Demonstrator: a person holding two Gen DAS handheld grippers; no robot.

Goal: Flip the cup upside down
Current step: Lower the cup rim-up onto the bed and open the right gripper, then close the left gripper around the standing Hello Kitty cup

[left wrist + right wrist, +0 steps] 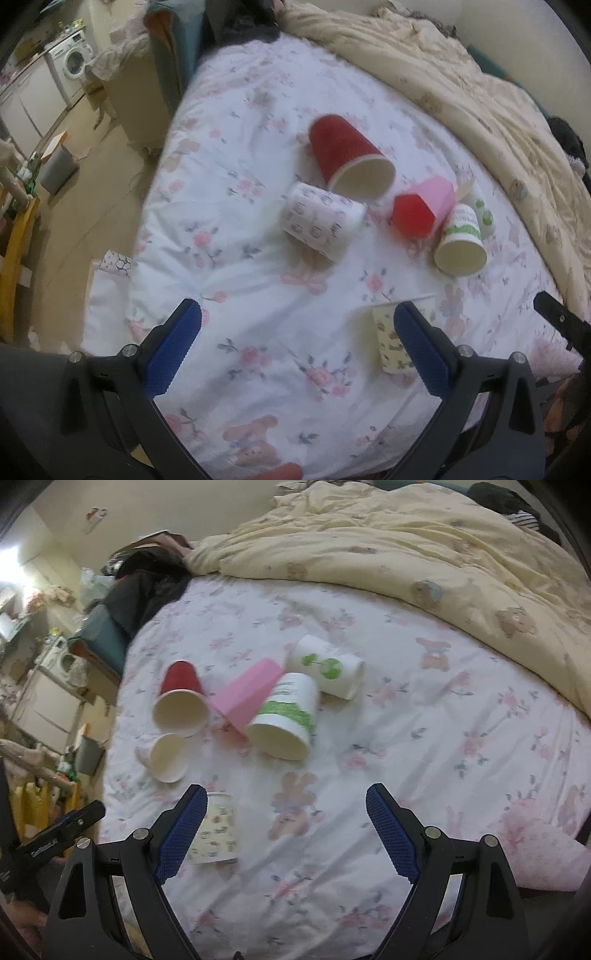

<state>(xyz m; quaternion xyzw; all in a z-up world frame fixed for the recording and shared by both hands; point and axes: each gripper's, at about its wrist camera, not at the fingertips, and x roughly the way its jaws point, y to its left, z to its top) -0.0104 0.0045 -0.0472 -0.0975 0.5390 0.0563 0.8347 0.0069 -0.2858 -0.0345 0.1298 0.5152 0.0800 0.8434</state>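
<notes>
Several paper cups lie on a floral bed sheet. A small cream patterned cup stands with its narrow end up in the right wrist view, just beside each gripper's finger. A red cup, a white printed cup, a pink cup and two white-and-green cups lie on their sides. My left gripper is open and empty. My right gripper is open and empty.
A cream quilt is bunched along the far and right side of the bed. Dark clothes lie at the bed's far corner. The bed's left edge drops to a floor with a grey bin and a washing machine.
</notes>
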